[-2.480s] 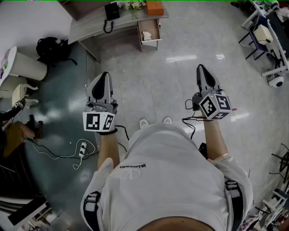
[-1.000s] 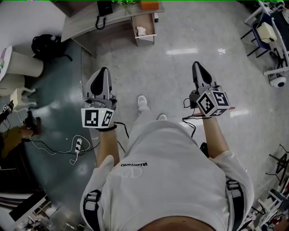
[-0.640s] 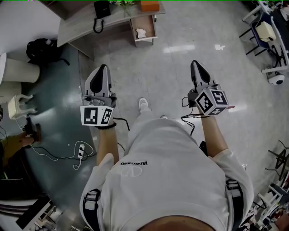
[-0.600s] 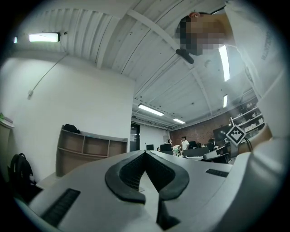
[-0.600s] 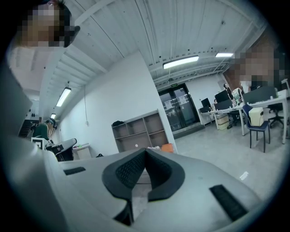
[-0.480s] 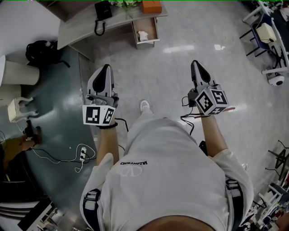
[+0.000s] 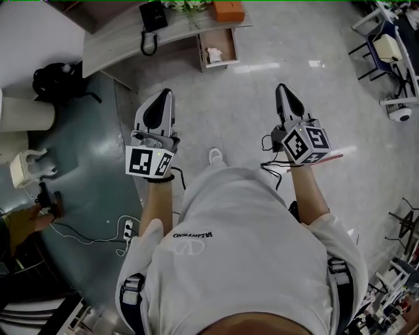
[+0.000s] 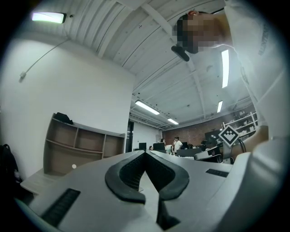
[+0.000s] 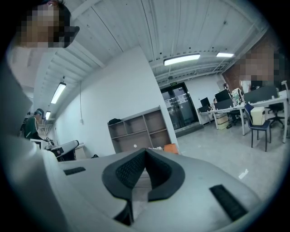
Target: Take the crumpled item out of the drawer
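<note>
Left gripper (image 7: 159, 98) jaws pressed together, empty. Right gripper (image 7: 283, 95) jaws likewise. Both above floor, well apart from open drawer (image 7: 220, 66); crumpled item (image 7: 214, 54) inside.

The crumpled item (image 7: 214, 55) is whitish, the drawer (image 7: 226, 40) tan, the desk (image 7: 111, 49) grey, the box (image 7: 228, 10) orange, the phone (image 7: 152, 14) black.

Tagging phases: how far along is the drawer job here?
Done: the drawer already stands open. In hand: nothing; left gripper and right gripper are shut, empty, well short of the desk. Left: reach the drawer, grasp the crumpled white item inside, lift it out.
</note>
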